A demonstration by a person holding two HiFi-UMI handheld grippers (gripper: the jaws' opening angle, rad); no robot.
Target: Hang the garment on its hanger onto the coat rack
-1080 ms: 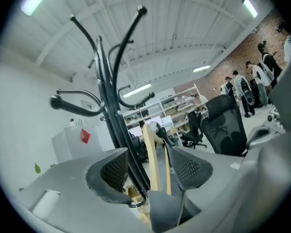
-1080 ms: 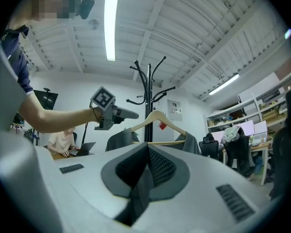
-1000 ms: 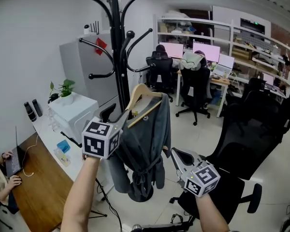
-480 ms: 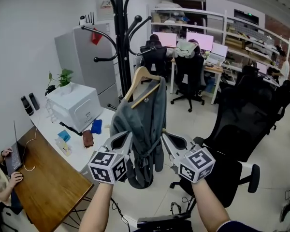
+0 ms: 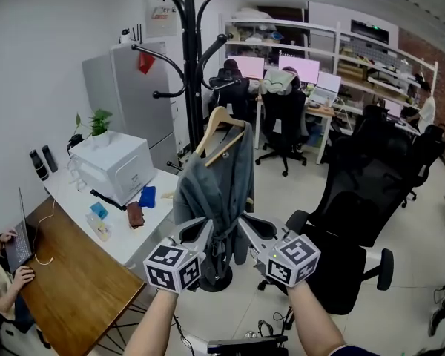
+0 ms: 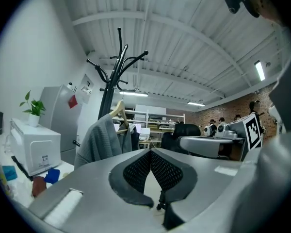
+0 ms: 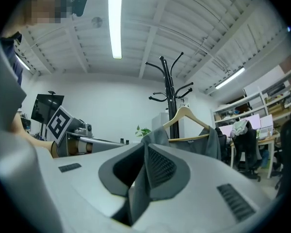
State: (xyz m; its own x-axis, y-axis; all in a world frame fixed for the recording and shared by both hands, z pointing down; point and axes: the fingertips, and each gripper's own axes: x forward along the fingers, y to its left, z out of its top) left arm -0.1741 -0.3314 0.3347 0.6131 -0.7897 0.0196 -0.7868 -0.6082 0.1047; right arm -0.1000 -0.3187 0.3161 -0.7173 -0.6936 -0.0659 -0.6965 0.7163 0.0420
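Note:
A grey robe (image 5: 219,188) hangs on a wooden hanger (image 5: 221,124) from the black coat rack (image 5: 189,65). Both grippers are held low in front of it, apart from the cloth. My left gripper (image 5: 196,233) is shut with nothing between its jaws, and its pads meet in the left gripper view (image 6: 149,153). My right gripper (image 5: 254,232) is shut and empty too (image 7: 145,149). In the left gripper view the robe (image 6: 99,140) and rack (image 6: 111,76) stand ahead on the left. In the right gripper view the hanger (image 7: 186,115) sits ahead on the right.
A white table with a white box (image 5: 111,165) stands left of the rack, with a wooden desk (image 5: 67,280) nearer. A black office chair (image 5: 356,221) is close on the right. A grey cabinet (image 5: 126,87) stands behind. A person sits at a laptop (image 5: 18,247) at far left.
My left gripper has dropped from beside the hanger's shoulder and drawn back, its jaws now closed. The right gripper has also pulled back a little. The robe stays hanging on the rack.

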